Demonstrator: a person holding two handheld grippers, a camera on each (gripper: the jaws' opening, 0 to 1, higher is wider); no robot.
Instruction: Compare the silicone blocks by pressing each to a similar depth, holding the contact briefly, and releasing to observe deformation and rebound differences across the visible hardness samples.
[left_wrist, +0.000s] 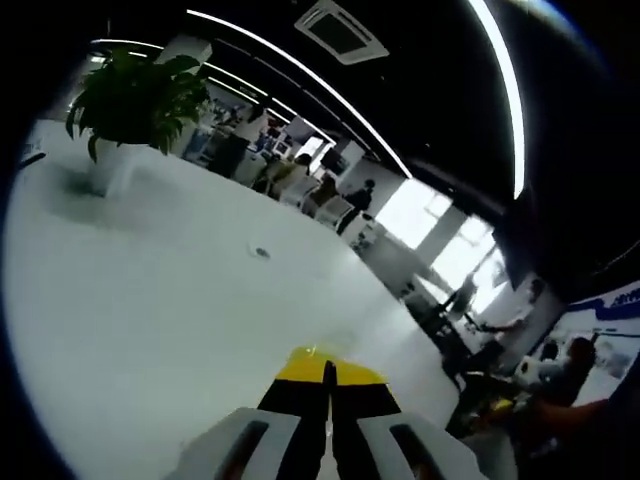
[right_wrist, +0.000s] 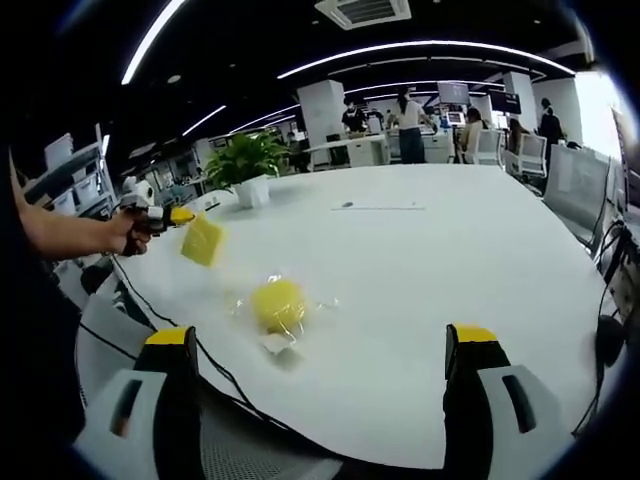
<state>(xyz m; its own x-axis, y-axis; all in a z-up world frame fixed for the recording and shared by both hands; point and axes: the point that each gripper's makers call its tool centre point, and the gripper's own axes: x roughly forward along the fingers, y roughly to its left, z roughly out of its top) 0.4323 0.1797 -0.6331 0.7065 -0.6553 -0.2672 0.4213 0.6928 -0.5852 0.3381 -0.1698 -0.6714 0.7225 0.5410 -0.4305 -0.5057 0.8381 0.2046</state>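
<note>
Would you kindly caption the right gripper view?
Open right tongs face a bagged yellow ball while left tongs lift a yellow block.

Between the wide-apart black, yellow-tipped jaws of the right gripper (right_wrist: 319, 345), a round yellow silicone block in clear plastic wrap (right_wrist: 277, 303) lies on the white table (right_wrist: 450, 250), while the left gripper (right_wrist: 182, 215) holds a flat yellow square block (right_wrist: 203, 241) above the table's edge.

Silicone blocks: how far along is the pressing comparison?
Done: no press can be confirmed. In hand: the left gripper holds a yellow square piece above the table. Left: the wrapped yellow lump lies ahead of the open right gripper.
</note>
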